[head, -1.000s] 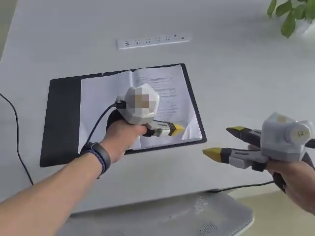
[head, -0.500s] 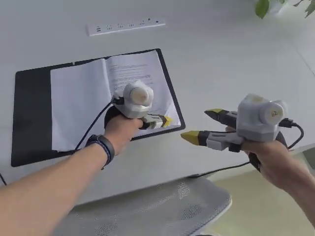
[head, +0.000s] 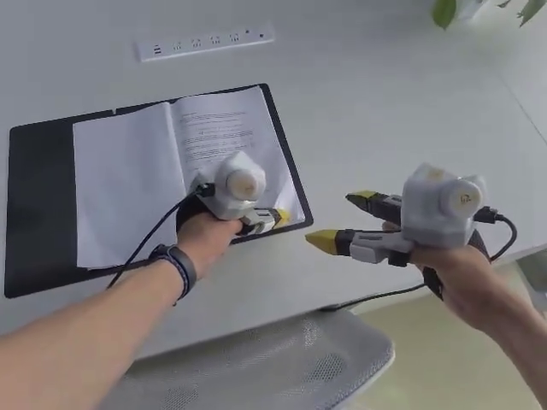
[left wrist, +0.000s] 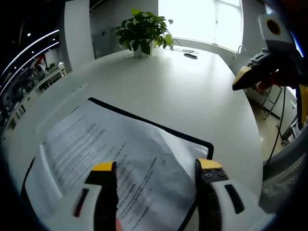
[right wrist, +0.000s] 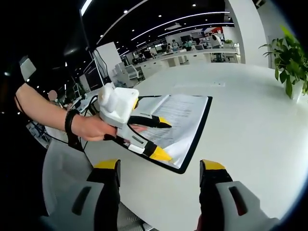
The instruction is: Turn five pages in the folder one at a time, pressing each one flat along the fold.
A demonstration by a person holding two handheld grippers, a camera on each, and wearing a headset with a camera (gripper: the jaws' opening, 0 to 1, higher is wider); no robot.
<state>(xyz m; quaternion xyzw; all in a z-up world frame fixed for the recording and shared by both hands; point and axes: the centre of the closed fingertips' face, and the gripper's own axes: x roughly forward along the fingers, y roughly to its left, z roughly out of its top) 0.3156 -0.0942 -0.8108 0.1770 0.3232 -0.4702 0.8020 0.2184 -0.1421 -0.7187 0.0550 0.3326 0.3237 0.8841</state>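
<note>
Folder [head: 34,205] lay open on the left part of the tabletop [head: 385,111], its near edge close to the tabletop's near edge. A plain-looking sheet [head: 120,184] lay flat on its left side, with the printed page [head: 222,128] on its right. I couldn't tell how many of the five turns were done; my read was at least one, rest unconfirmed.

Left gripper [head: 272,220] sat over the printed page's near right corner, fingers spread wide with nothing between them. Whether they touched paper, I couldn't tell. Right gripper [head: 340,219] hovered right of the folder, off the paper, fingers wide apart and empty.

Room: bare tabletop right of the folder. Power strip [head: 205,41] on the far side and plant [head: 444,10] far right were both well apart. The left gripper's cable [head: 158,241] crossed the near part of the left sheet, so it could snag a turning page. Chair [head: 282,359] sat below the near edge.
</note>
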